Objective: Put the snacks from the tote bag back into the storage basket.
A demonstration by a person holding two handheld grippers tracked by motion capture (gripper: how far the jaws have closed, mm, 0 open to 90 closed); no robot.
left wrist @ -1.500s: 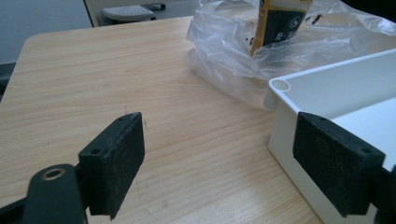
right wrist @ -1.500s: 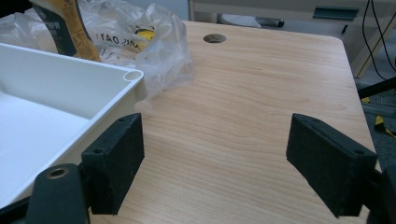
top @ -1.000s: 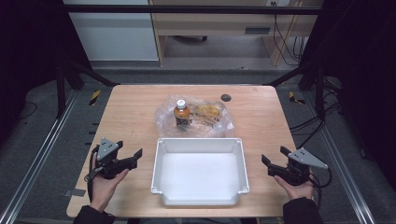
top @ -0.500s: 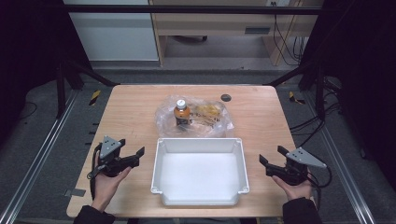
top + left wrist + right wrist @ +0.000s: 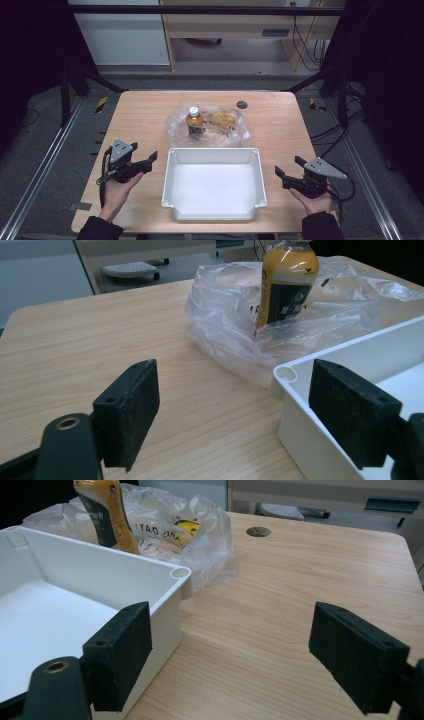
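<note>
A white plastic tub (image 5: 214, 185) sits empty on the near half of the wooden table (image 5: 140, 115), its long side toward the person. Directly behind its far rim lies a crumpled clear plastic bag (image 5: 210, 127), touching or nearly touching the tub. An orange bottle (image 5: 194, 121) with a white cap and dark label stands upright within the bag's folds, with yellow packaged goods (image 5: 223, 120) just beside it inside the bag. The left gripper (image 5: 145, 161) is held above the table to the left of the tub, jaws spread wide and holding nothing, pointed toward the tub's far left corner. The right gripper (image 5: 287, 170) is held to the right of the tub, jaws likewise wide apart and empty. A small dark round fitting (image 5: 242, 104) is set in the tabletop near the far edge.
</note>
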